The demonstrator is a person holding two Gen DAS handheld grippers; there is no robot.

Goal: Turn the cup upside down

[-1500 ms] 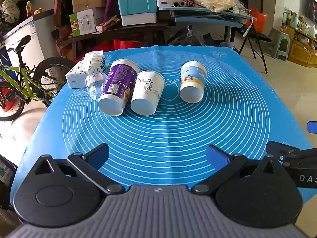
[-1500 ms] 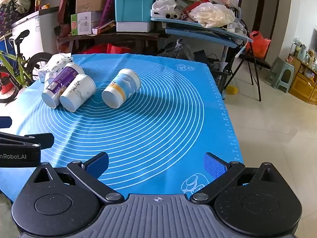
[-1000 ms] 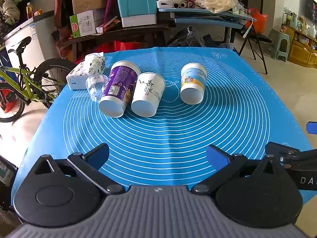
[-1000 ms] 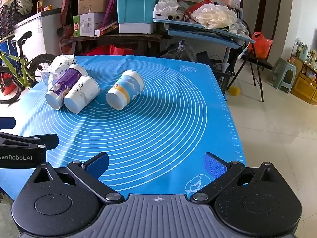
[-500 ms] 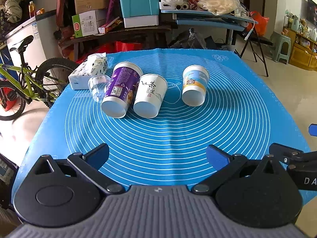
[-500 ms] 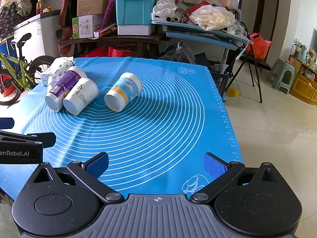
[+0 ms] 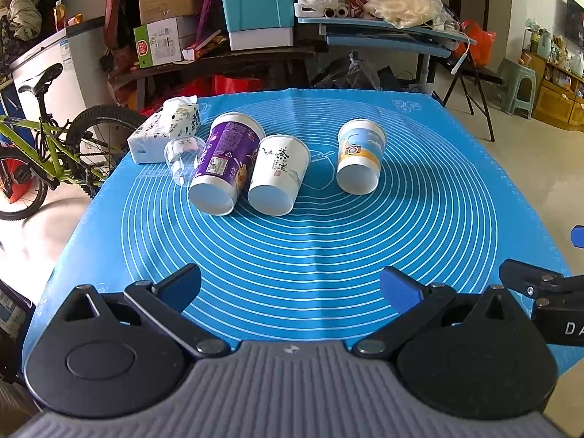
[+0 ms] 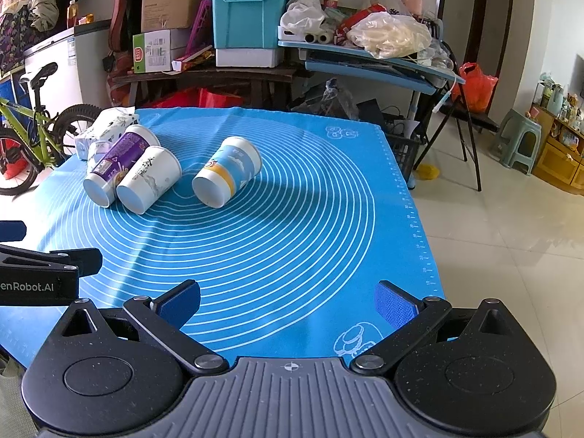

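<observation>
The table (image 7: 456, 219) is covered by a blue mat (image 7: 310, 255) printed with concentric white rings. At its far left corner lies a tissue pack (image 7: 160, 131). Four cups lie on their sides on the far half of the mat, bases toward the cameras. The purple cup (image 7: 222, 160) is the largest and touches the white cup with black characters (image 7: 279, 175) on its right. The blue-and-yellow cup (image 7: 359, 157) lies apart from that pair, further right, nearer the mat's centre. A small clear cup (image 7: 182, 157) lies against the left side of the purple cup, just in front of the tissue pack. The left tongs (image 7: 292, 288) are released, with the blue pads spread wide over the near part of the mat, well short of the cups and grasping nothing. The right tongs (image 8: 288, 304) are likewise released and unloaded, positioned over the near right part of the mat.
</observation>
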